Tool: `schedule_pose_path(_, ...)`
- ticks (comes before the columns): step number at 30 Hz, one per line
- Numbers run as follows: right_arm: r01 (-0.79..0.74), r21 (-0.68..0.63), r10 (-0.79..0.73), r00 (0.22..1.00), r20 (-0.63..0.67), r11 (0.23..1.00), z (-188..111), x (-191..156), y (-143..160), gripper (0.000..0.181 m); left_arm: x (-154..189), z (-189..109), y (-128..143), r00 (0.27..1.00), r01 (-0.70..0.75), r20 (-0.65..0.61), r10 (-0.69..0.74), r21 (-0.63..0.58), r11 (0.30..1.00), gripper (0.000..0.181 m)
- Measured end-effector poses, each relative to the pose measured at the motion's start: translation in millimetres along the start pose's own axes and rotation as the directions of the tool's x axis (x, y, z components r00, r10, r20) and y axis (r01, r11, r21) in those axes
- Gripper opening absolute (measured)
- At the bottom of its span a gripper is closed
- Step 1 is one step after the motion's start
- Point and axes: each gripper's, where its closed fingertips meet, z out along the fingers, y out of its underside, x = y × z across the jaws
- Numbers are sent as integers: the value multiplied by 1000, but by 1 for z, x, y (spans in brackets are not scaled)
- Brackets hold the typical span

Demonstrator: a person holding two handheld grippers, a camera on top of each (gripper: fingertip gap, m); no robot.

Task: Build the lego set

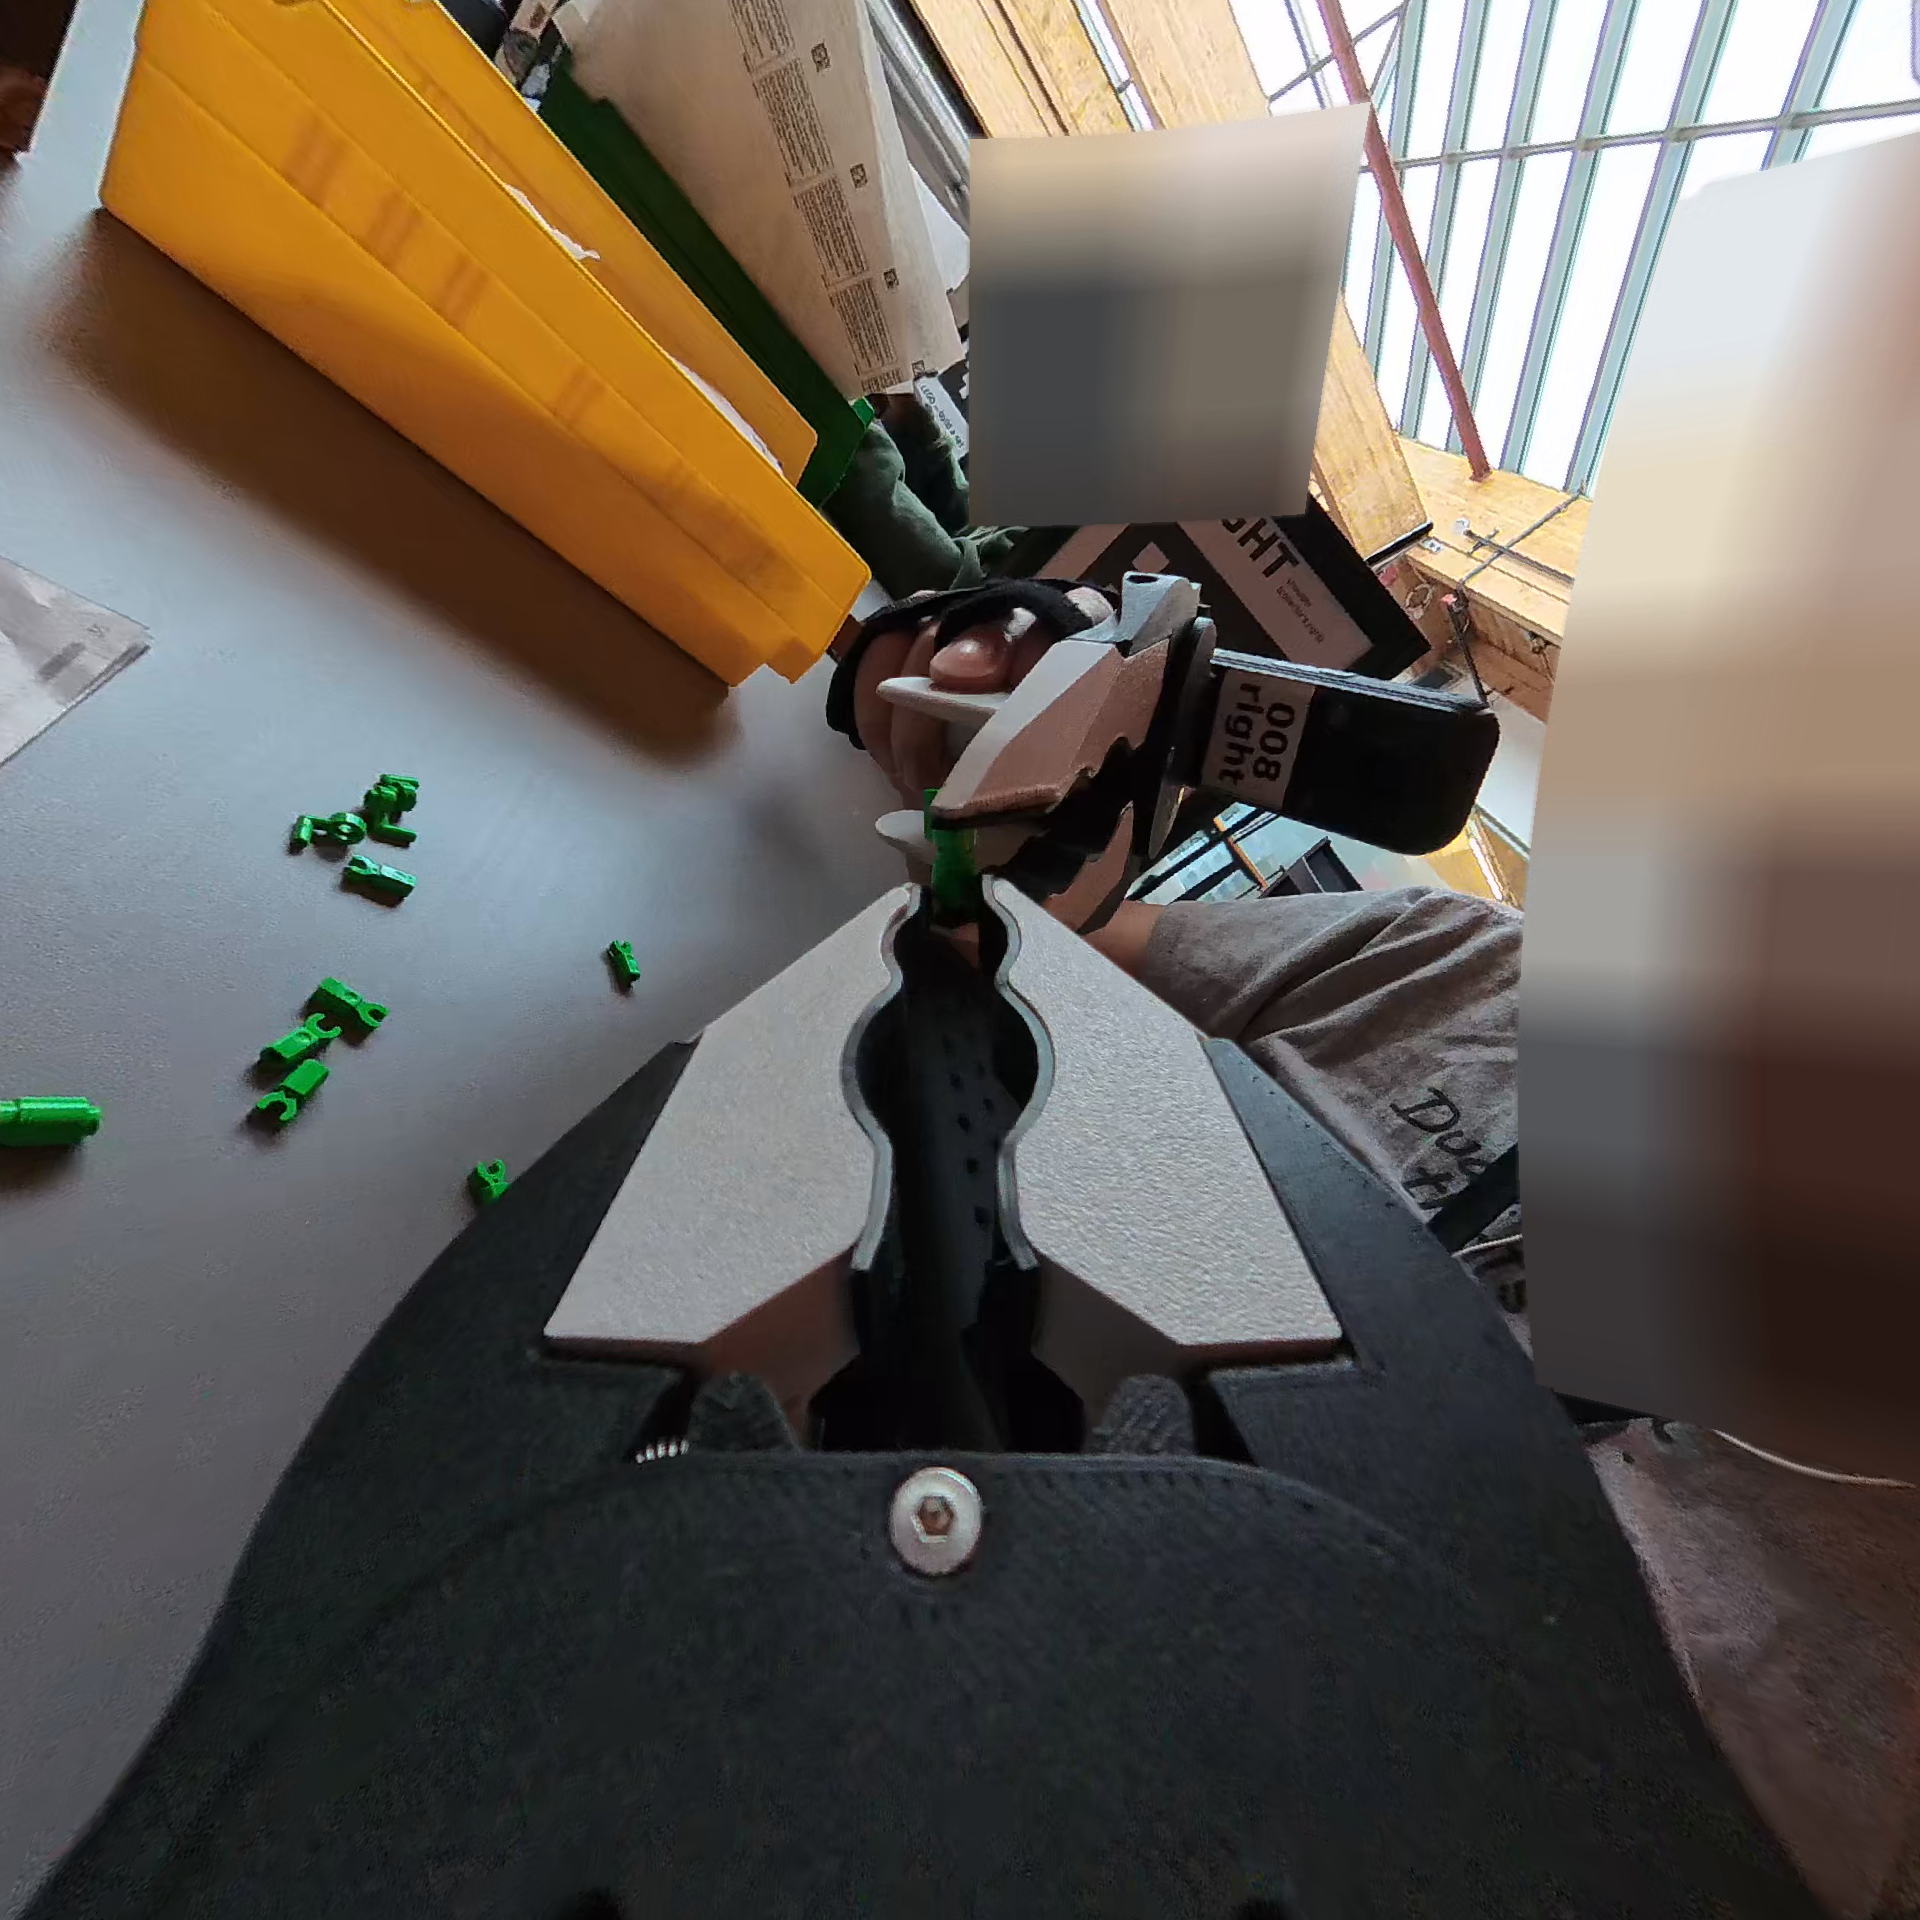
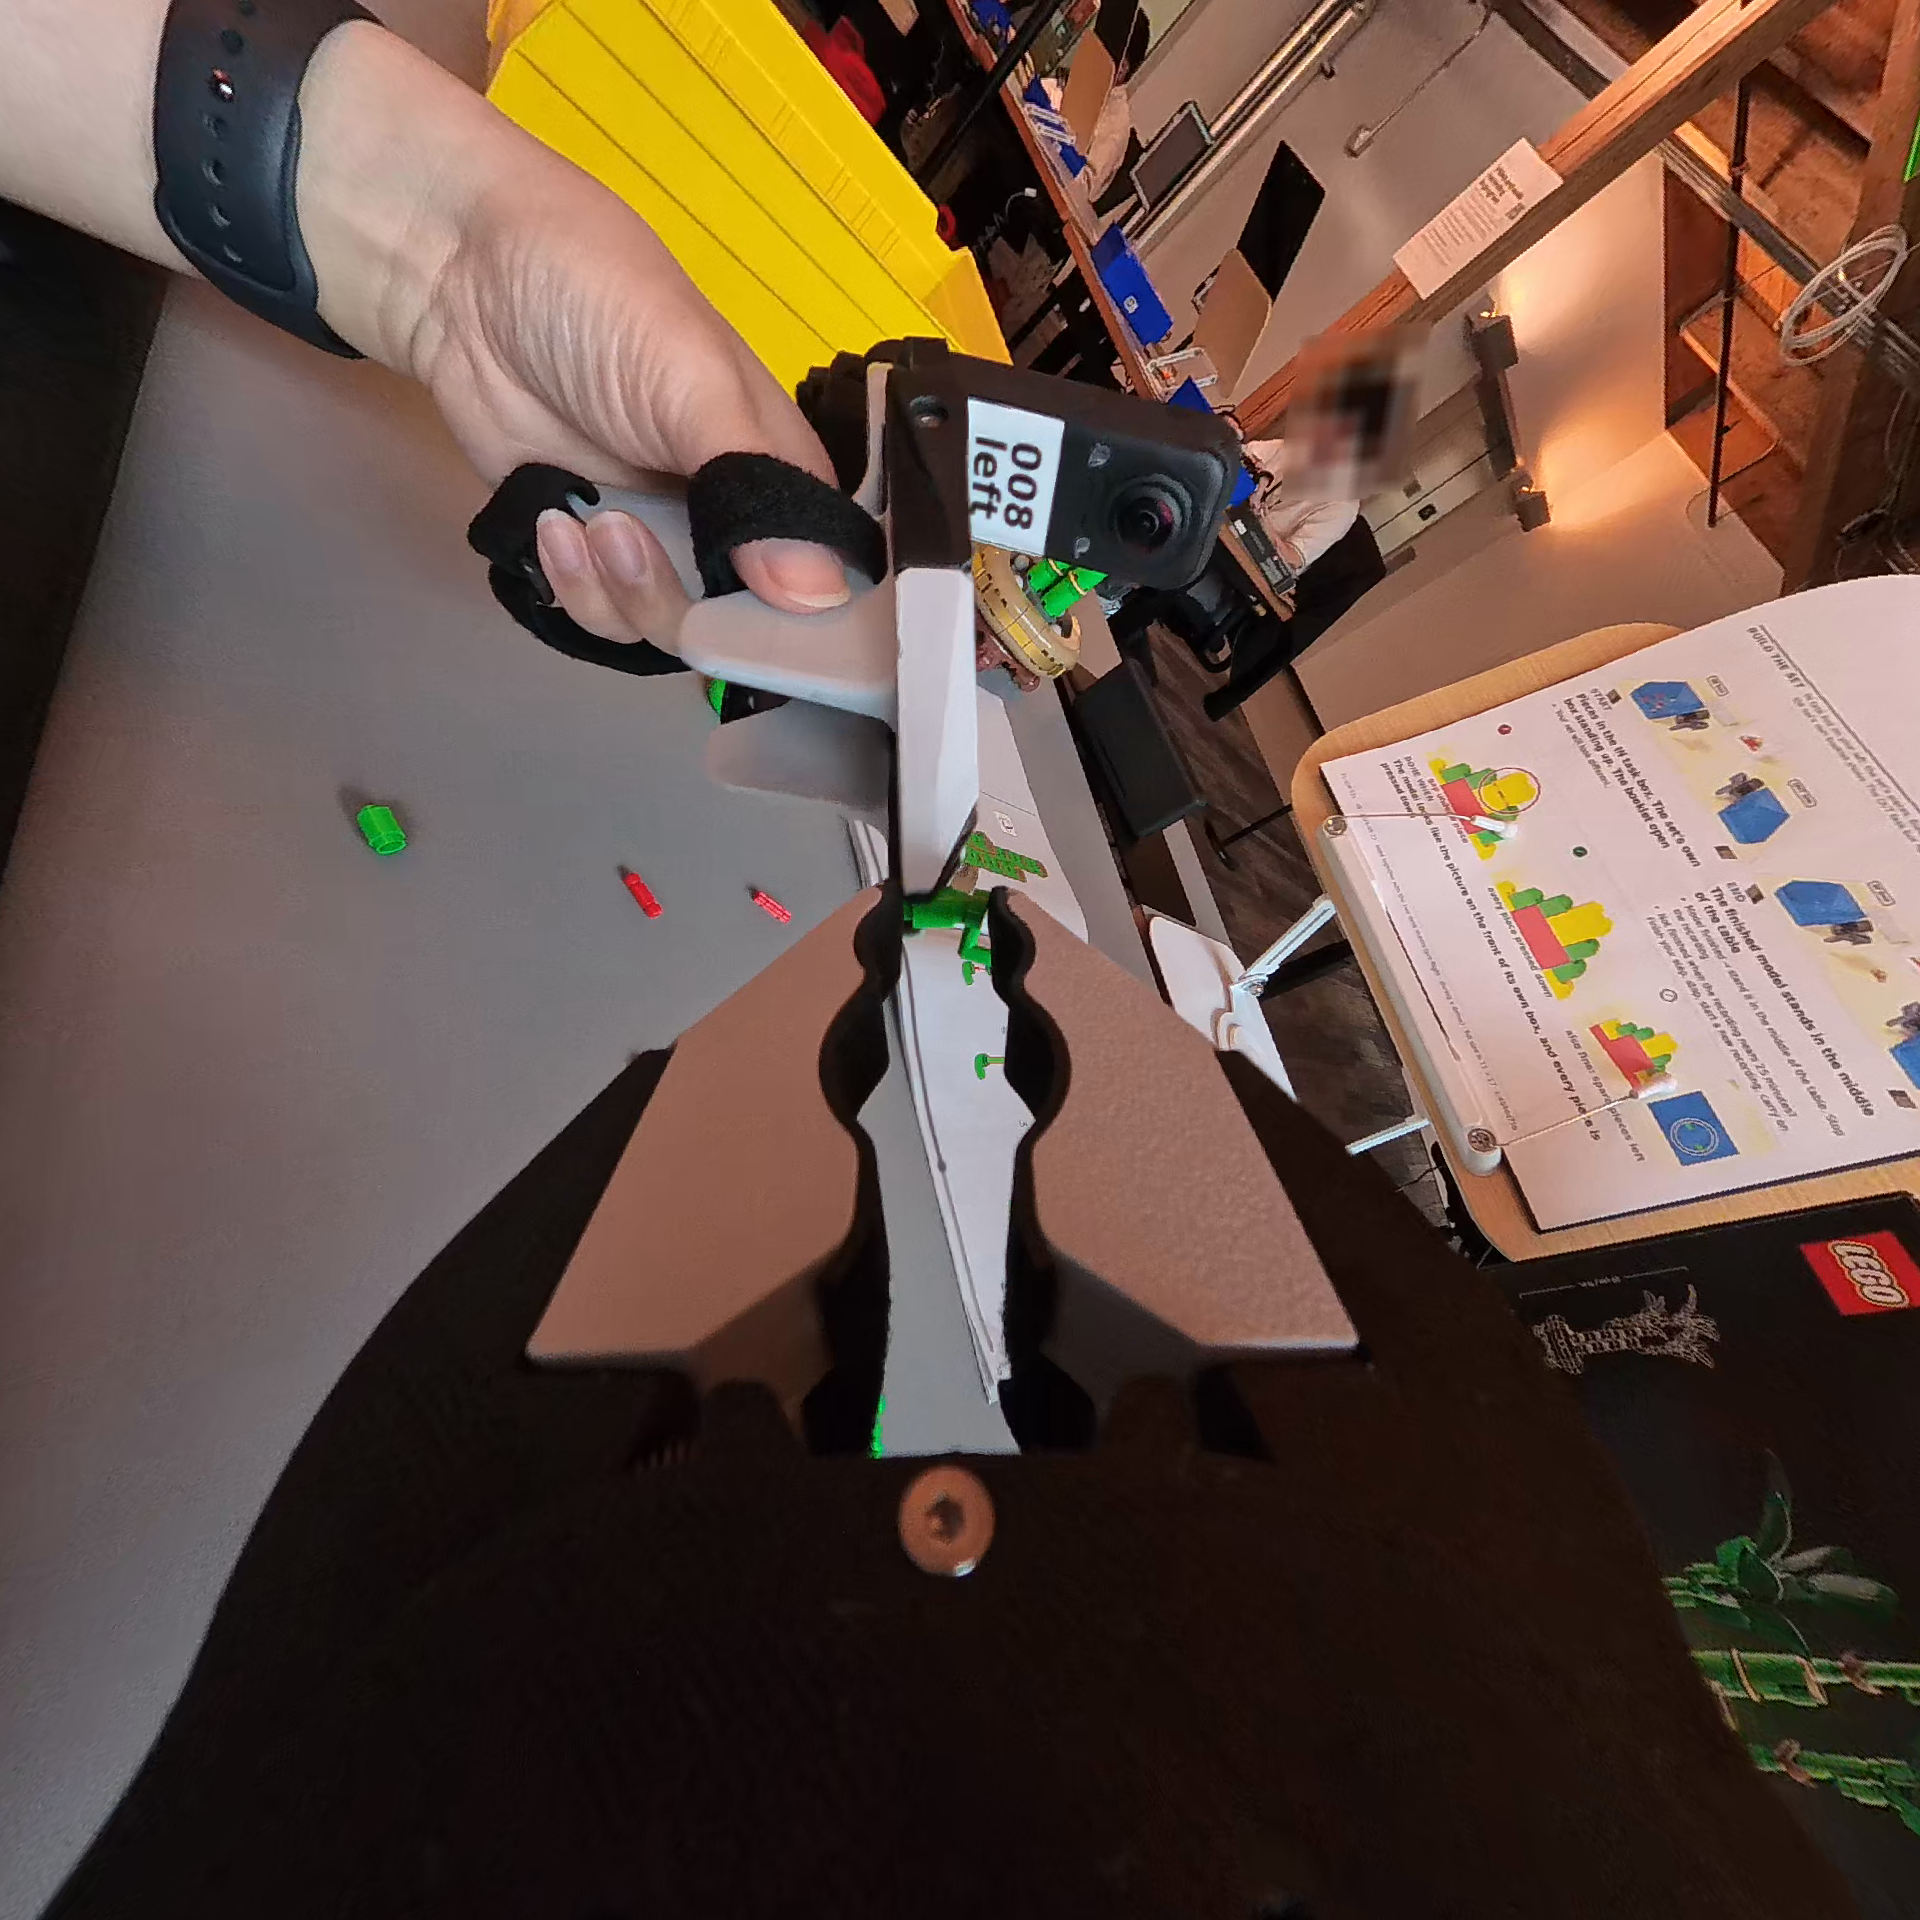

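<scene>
My left gripper (image 1: 951,902) is shut on a small green lego piece (image 1: 951,868), held above the grey table (image 1: 312,1455). My right gripper (image 1: 928,831) comes in from the right and is shut on the same green piece at its far end. In the right wrist view, the right gripper (image 2: 940,906) pinches the green piece (image 2: 935,912) while the left gripper (image 2: 920,878) meets it from above. I cannot tell whether the green piece is one part or two joined parts. Loose green pieces (image 1: 364,831) lie on the table to the left.
Yellow bins (image 1: 468,343) stand at the table's back. A green stud (image 2: 380,829) and two red pins (image 2: 641,894) lie on the table. An open booklet (image 2: 956,1143) lies under the grippers. A tan and green part-built model (image 2: 1029,613), an instruction sheet (image 2: 1662,935) and the set's box (image 2: 1766,1507) are to the right. The green stud (image 2: 380,829) is about 15 centimeters from both grippers' fingertips.
</scene>
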Motion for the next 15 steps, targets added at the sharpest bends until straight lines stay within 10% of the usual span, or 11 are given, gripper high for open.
schedule_pose_path(15, 22, -55, -16, 994, 108, 998, 5, -19, 12, 14, -16, 0, 19, 986, 13, 164, 9, -130, 991, 5)
